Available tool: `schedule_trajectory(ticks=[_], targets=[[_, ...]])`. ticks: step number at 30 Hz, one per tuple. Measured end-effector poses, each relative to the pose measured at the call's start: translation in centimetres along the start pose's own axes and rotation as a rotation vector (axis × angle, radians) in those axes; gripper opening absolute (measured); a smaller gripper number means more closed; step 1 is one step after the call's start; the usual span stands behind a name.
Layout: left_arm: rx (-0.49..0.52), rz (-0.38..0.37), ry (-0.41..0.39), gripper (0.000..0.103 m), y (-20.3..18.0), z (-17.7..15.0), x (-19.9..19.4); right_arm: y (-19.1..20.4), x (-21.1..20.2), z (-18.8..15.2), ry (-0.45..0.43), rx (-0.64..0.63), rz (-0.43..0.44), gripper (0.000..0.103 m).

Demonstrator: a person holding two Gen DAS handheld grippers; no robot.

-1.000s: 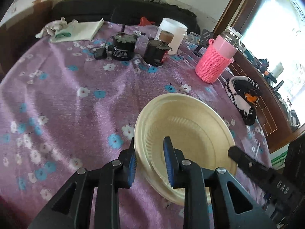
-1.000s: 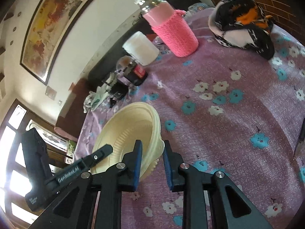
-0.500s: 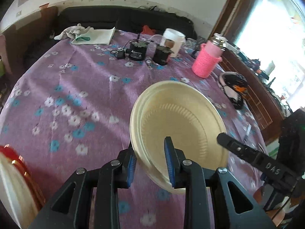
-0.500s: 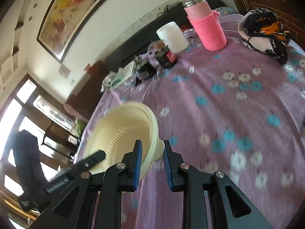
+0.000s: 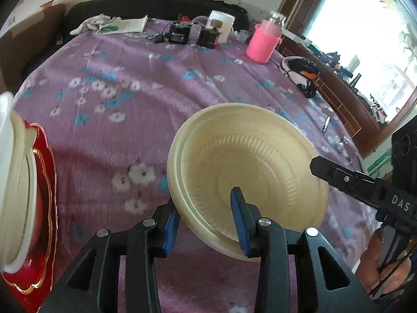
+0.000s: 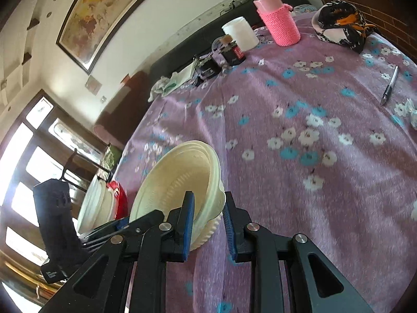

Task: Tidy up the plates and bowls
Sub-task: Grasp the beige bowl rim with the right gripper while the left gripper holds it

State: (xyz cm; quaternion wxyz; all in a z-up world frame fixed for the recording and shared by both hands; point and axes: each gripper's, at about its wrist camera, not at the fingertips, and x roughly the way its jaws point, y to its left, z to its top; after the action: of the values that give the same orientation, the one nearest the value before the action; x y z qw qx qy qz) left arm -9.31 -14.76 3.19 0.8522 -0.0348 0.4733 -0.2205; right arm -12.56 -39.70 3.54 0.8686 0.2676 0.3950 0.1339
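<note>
Left fingers: the left gripper (image 5: 203, 200) is seen with its blue-padded fingers (image 5: 170, 224) spread; they have just been opening. The near rim of the cream bowl (image 5: 247, 161) passes between them, one pad outside the wall and one inside, with slack around the rim.
Right fingers: the right gripper (image 6: 208, 195) is pinched on the bowl's wall at the opposite side, one pad inside and one outside.
Cream bowl: it is held tilted above the counter (image 5: 135, 83), at 5 o'clock in the left wrist view and at 7 o'clock in the right wrist view (image 6: 179, 177). Several nested rims are visible, so a stack is suggested.
Counter: it is covered by a purple flowered cloth.
Red plate (image 5: 44, 208): it is seen at 9 o'clock of the left view, with white dishes (image 5: 15, 182) stacked on it.
Far edge: a pink bottle (image 5: 263, 44) at 1 o'clock, a white jar (image 5: 221, 26) and black devices (image 5: 179, 34) at 12 o'clock.
Patterned cap (image 5: 302, 75): it lies at 2 o'clock, near the bottle.
Pen (image 6: 389, 86): it lies on the cloth at 2 o'clock of the right view.
</note>
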Motion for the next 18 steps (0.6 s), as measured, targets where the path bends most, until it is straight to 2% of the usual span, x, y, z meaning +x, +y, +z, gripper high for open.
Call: schedule_trajectory(ticks=[9, 18], targets=[[0.005, 0.031, -0.04, 0.035, 0.7, 0.4, -0.2, 0.2, 1.0, -1.3, 0.007, -0.027, -0.05, 0.026], [0.003, 0.036, -0.05, 0.036, 1.3, 0.7, 0.3, 0.5, 0.2, -1.9, 0.005, -0.041, -0.061, 0.034]])
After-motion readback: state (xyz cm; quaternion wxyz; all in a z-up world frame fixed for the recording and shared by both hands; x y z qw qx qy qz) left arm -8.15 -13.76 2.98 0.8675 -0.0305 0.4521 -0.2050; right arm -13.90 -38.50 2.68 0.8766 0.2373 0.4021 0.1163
